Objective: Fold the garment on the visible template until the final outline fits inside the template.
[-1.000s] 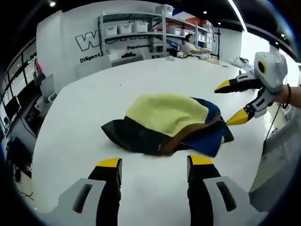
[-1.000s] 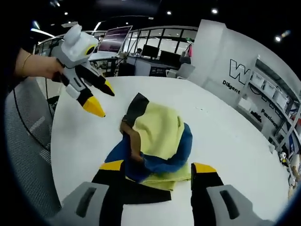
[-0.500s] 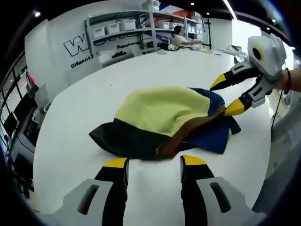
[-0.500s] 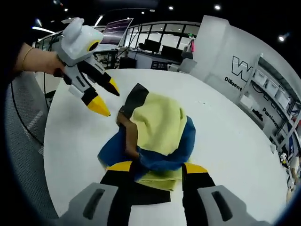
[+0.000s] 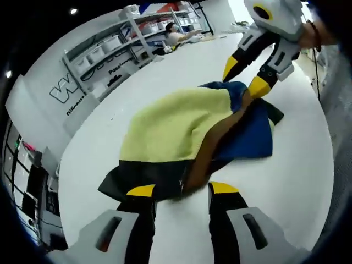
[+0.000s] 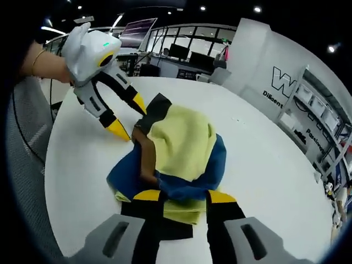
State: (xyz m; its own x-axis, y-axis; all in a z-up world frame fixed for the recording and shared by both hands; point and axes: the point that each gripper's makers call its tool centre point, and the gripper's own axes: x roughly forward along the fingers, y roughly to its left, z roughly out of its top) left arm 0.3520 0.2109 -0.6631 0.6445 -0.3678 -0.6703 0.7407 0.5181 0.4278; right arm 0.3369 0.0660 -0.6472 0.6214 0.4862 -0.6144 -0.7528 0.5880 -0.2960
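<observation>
garment (image 5: 187, 129): bunched yellow/blue/black/brown heap, mid table (image 5: 297, 181); no template outline seen under it.
L gripper (image 5: 181, 191): you've closed in since 1 s ago; jaws apart, tips at black hem, 6 o'clock in left view. Grip? can't tell.
R gripper (image 6: 179, 197): also moved in; jaws apart, straddling blue/yellow edge at 6 o'clock in right view, not clamped.
change: both now at opposite ends of cloth.
meaning: prob. pre-grasp; fold not started yet.
</observation>
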